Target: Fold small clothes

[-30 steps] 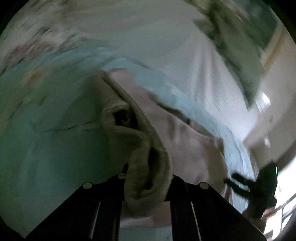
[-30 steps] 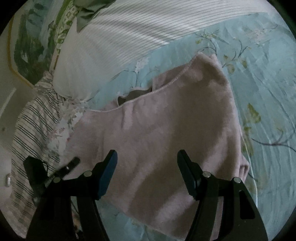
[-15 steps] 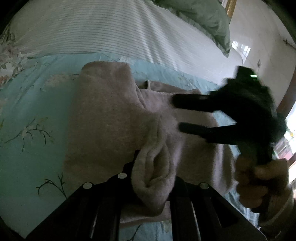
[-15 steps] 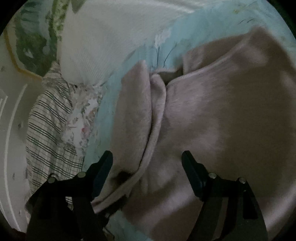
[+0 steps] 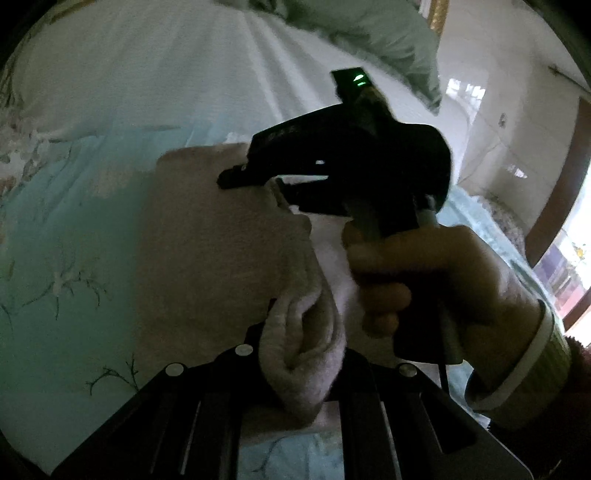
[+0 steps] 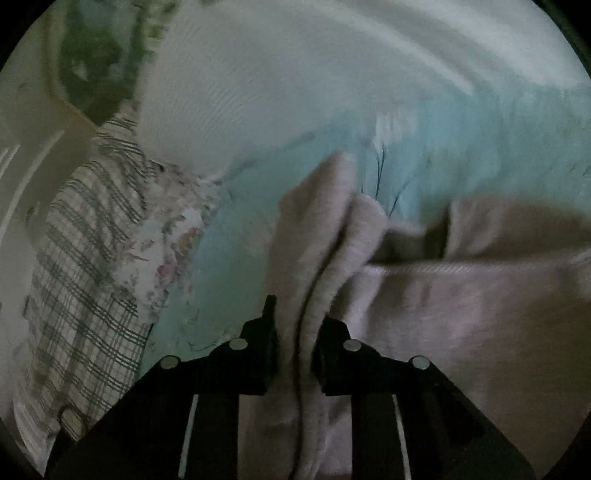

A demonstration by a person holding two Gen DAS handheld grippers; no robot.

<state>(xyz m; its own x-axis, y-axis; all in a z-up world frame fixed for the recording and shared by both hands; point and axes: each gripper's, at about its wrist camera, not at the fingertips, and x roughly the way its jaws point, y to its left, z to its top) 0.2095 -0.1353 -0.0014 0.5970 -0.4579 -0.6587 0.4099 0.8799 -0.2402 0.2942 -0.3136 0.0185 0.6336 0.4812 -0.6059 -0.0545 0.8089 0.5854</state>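
A pale pink garment (image 5: pixel 221 251) lies on the teal flowered sheet (image 5: pixel 55 240). At the bottom of the left wrist view my left gripper (image 5: pixel 303 354) is shut on a bunched edge of it. A hand (image 5: pixel 424 277) holds my right gripper (image 5: pixel 255 181) over the garment's far edge. In the right wrist view that right gripper (image 6: pixel 297 343) has its jaws closing, and a raised double fold of the pink garment (image 6: pixel 317 258) fills the gap between the pads. The rest of the garment spreads flat to the right.
A white ribbed quilt (image 5: pixel 166 74) and a green pillow (image 5: pixel 369 33) lie beyond the garment. In the right wrist view a plaid cloth (image 6: pixel 74 277) and a flowered cloth (image 6: pixel 173 240) lie at the left. A wall and doorway (image 5: pixel 517 147) stand far right.
My right gripper has come in over the garment's folded edge and its jaws have narrowed from wide apart onto the fold. The left gripper keeps its hold on the bunched edge.
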